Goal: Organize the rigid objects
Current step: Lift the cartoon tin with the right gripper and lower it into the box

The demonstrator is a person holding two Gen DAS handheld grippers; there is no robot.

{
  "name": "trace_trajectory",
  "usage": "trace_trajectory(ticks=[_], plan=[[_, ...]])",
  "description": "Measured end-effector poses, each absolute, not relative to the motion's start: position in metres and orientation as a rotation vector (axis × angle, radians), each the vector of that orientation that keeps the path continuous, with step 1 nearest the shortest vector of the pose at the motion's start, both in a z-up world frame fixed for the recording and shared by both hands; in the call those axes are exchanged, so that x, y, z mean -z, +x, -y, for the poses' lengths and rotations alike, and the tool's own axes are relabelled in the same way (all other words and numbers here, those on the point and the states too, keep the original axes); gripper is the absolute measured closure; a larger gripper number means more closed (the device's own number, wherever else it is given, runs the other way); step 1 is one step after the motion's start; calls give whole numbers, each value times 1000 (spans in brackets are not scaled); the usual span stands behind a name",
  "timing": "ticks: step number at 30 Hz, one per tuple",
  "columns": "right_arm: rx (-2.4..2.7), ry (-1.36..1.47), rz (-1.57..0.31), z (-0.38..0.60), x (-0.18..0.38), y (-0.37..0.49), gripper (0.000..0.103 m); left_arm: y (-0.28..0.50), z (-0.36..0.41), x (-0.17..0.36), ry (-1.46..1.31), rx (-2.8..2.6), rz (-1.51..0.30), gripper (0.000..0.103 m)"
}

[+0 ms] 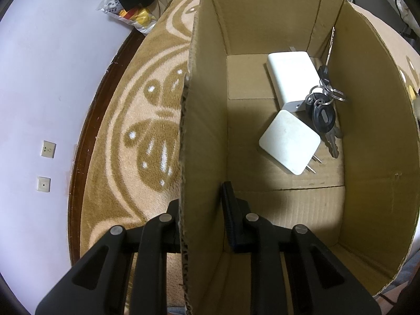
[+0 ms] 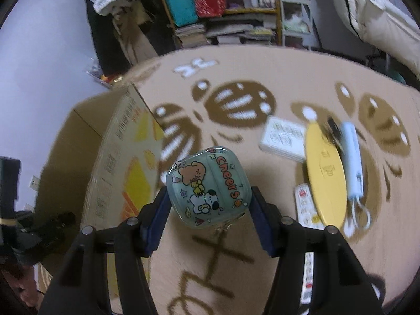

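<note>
Left wrist view: the left gripper (image 1: 202,220) has its fingers pinched together on the box (image 1: 372,141) wall at lower centre of the frame, one finger outside, one inside — a hold that, I judge, steadies the carton so it does not slide on the rug (image 1: 147,120) while things go in. On the box floor, toward the right of the frame, lie two white chargers (image 1: 291,77) and one bunch of keys (image 1: 324,113), the keys touching the far charger.

Right wrist view: the right gripper (image 2: 207,210) has its fingers clamped on one cartoon case (image 2: 207,187) at frame centre, held clear above the rug, with the box at left. The picture is smeared, so the hand is likely mid-carry toward the box.

Not yet sorted, at right of that frame on the rug — one white card box (image 2: 282,139), one yellow disc (image 2: 325,173) with a dark blurred item at its top edge, one pale blue device (image 2: 354,162) with a cord, and two remotes (image 2: 305,204), one partly behind the gripper.
</note>
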State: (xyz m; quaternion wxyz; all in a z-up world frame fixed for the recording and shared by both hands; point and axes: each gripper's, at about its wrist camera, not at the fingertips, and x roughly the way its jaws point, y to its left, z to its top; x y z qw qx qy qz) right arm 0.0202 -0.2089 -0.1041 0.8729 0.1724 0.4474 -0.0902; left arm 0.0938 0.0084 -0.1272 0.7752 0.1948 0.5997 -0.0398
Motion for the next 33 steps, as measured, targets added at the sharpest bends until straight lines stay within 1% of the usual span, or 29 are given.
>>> trace_trajectory(ticks=[9, 17, 22, 33], plan=[[71, 269, -750, 179, 45, 32, 40, 92, -9, 125, 423, 89, -1292, 84], [-64, 210, -640, 137, 9, 37, 40, 92, -9, 125, 424, 88, -1291, 84], [-74, 176, -664, 120, 11, 43, 40, 93, -9, 124, 413, 87, -1297, 84], [-115, 209, -756, 116, 49, 52, 40, 96, -11, 125, 397, 90, -1303, 83]])
